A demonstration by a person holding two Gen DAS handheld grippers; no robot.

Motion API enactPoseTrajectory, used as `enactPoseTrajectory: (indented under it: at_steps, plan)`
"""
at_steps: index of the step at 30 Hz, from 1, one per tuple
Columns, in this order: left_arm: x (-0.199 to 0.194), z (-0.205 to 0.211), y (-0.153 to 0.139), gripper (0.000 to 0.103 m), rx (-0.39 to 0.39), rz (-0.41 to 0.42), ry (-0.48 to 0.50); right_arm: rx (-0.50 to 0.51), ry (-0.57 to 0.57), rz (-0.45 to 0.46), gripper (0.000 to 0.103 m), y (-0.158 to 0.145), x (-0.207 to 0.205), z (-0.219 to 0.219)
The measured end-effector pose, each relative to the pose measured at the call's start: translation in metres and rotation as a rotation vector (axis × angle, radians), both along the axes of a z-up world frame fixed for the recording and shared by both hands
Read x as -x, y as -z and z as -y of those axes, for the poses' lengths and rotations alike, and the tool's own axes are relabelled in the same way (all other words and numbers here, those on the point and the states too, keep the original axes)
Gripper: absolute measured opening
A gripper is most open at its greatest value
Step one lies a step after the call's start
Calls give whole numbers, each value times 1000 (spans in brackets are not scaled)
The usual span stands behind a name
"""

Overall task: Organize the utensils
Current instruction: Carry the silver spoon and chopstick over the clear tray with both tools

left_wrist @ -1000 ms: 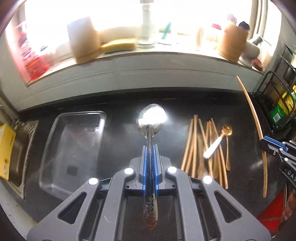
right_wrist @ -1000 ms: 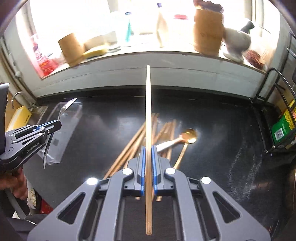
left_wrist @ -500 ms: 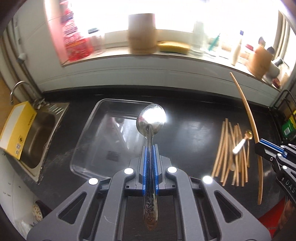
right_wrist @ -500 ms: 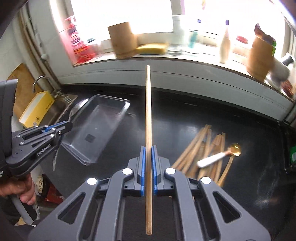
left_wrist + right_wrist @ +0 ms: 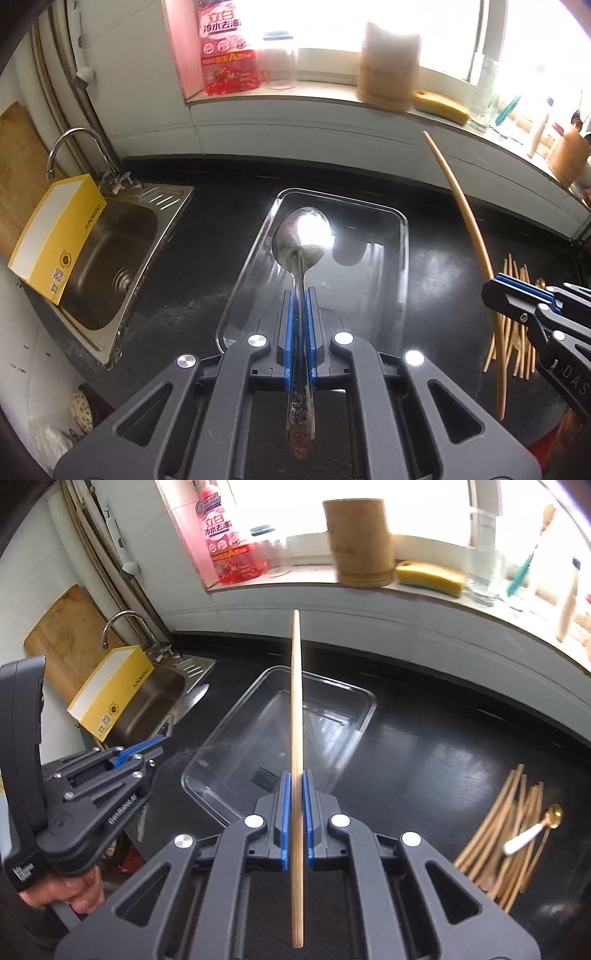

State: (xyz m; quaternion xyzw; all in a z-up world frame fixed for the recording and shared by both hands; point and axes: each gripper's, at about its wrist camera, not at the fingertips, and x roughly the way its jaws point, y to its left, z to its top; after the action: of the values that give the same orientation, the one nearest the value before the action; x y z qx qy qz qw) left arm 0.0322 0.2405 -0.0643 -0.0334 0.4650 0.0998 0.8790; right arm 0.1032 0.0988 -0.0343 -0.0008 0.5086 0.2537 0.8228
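Observation:
My left gripper [image 5: 302,295] is shut on the handle of a silver spoon [image 5: 301,240]. The spoon's bowl hangs over a clear plastic tray [image 5: 403,258] on the black counter. My right gripper [image 5: 295,779] is shut on a single wooden chopstick [image 5: 295,701], which points forward over the same tray [image 5: 365,709]. In the left wrist view the right gripper [image 5: 495,291] and its chopstick [image 5: 465,210] sit just right of the tray. A pile of chopsticks [image 5: 495,845] and a gold spoon with a white handle [image 5: 528,838] lie on the counter to the right.
Left of the tray is a steel sink [image 5: 110,251] with a tap and a yellow box [image 5: 55,236] leaning in it. A bamboo holder [image 5: 360,542], a yellow sponge [image 5: 430,576] and a red detergent bottle [image 5: 229,542] stand on the windowsill. A hand [image 5: 70,890] holds the left gripper.
Both grippers have swept left across the counter, from over the chopstick pile to over the clear tray. The spoon and the chopstick stay clamped as before.

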Motion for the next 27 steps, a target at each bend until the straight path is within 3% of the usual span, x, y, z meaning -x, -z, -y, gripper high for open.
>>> enactPoseTrajectory:
  at_steps: [10, 27]
  plan:
    - [-36, -24, 29, 6, 44, -31, -7, -8, 5, -122, 7, 37, -38, -29]
    - [-92, -37, 104, 6, 92, -139, -17, 20, -36, -295, 7, 122, -91, -61]
